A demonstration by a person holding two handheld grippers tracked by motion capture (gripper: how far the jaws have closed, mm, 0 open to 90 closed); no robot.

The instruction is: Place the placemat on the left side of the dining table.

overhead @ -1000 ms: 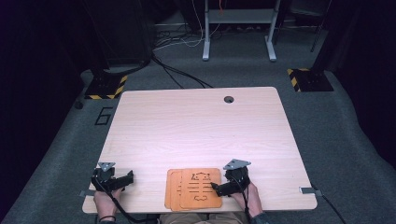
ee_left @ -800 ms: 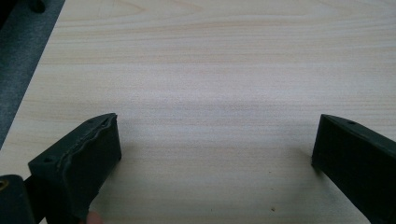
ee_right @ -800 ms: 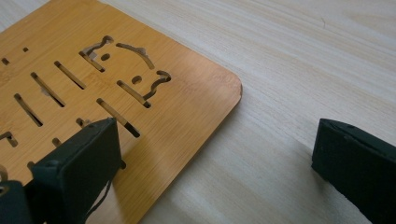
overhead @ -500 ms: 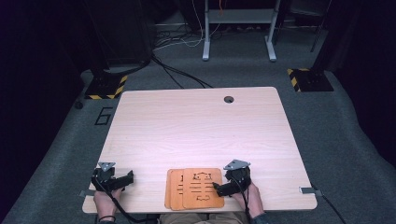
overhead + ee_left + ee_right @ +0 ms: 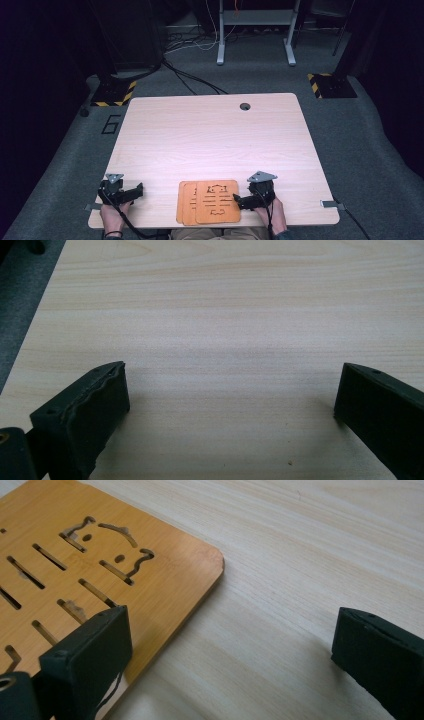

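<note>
A stack of orange bamboo mats with cat-shaped cut-outs lies at the near edge of the pale wooden table. The lower mats peek out at the stack's left side. My right gripper rests at the stack's right edge and is open. In the right gripper view its left jaw hovers over the top mat while the right jaw is over bare wood. My left gripper sits near the table's front left corner. It is open with only bare tabletop between the jaws.
A round cable hole is near the table's far edge. On the grey carpet beyond stand two yellow-black striped bases, a metal frame and loose cables. The table's left edge is close to my left gripper.
</note>
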